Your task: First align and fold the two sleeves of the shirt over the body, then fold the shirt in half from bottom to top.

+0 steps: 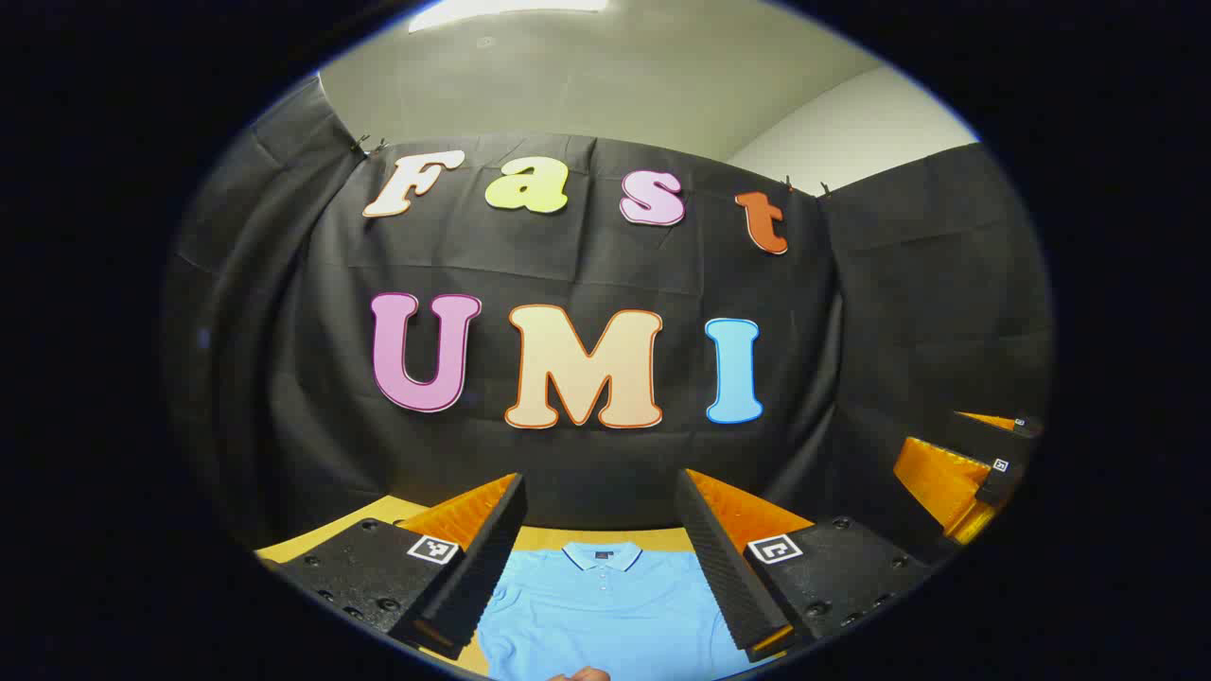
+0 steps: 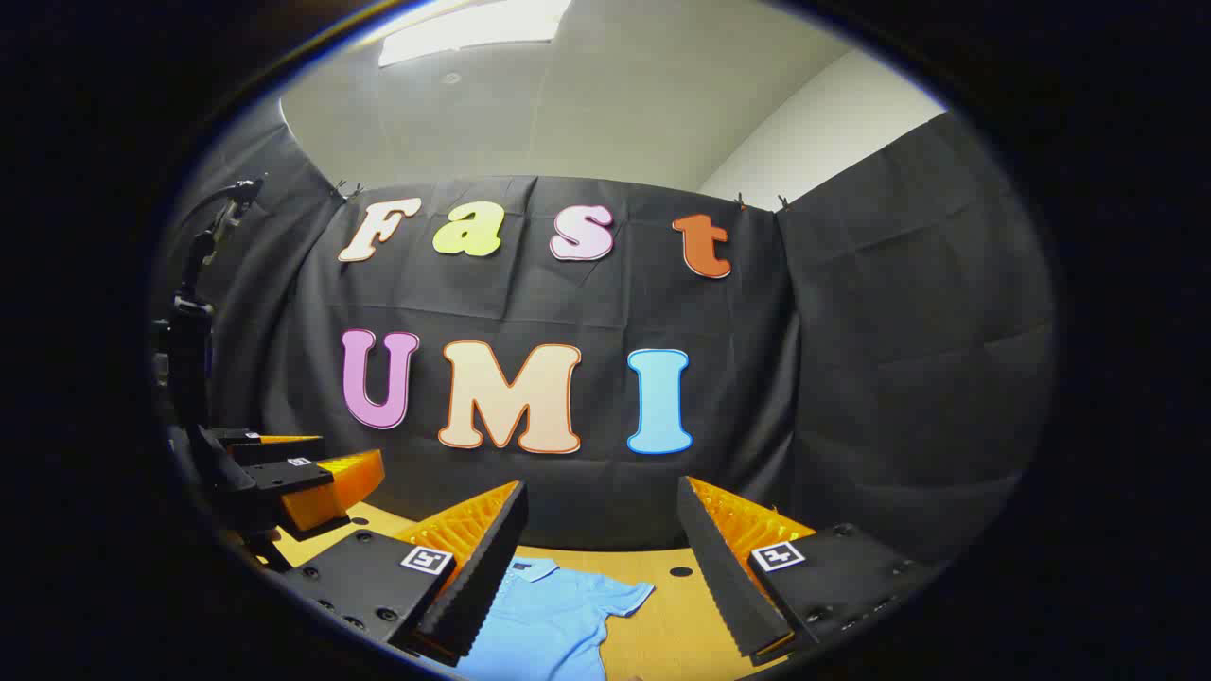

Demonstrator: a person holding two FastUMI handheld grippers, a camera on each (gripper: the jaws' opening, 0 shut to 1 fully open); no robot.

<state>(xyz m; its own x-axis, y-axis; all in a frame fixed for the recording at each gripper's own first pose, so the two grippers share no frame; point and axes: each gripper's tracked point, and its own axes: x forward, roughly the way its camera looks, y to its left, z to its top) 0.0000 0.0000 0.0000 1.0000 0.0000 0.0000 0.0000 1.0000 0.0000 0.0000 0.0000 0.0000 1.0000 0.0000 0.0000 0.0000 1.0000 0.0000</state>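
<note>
Left gripper view shows the light blue short-sleeved polo shirt lying flat on the wooden table, collar farthest away. The left gripper and right gripper both hover above it, spread wide and empty. Best to pinch each sleeve at its cuff, then fold inward evenly.

— From my station, the left gripper has 2 wedge fingers with ribbed inner faces, each on a block with round screw heads and 1 square black-and-white marker.

— Same on my right gripper: ribbed faces, honeycomb backing at 10 and 2 o'clock. At 8 o'clock I see the other gripper's 2 small markers below a dark cabled mount.
</note>
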